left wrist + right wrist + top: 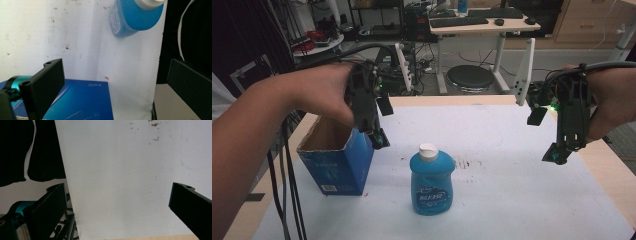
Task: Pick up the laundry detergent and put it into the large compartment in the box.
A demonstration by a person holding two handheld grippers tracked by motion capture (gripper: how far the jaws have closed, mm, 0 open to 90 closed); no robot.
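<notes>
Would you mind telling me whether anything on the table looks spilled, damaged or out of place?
Nothing spilled: the blue bottle stands upright and capped, and the open blue box is upright. Only small dark stains mark the white table cover.

The left tongs (pixel 110 87), jaws spread wide, hang over a blue box (pixel 82 102) near a blue bottle (pixel 136 17).

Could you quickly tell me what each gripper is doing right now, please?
Left gripper: open, empty, above the blue box.
Right gripper: open, empty, over the white mat.
</notes>
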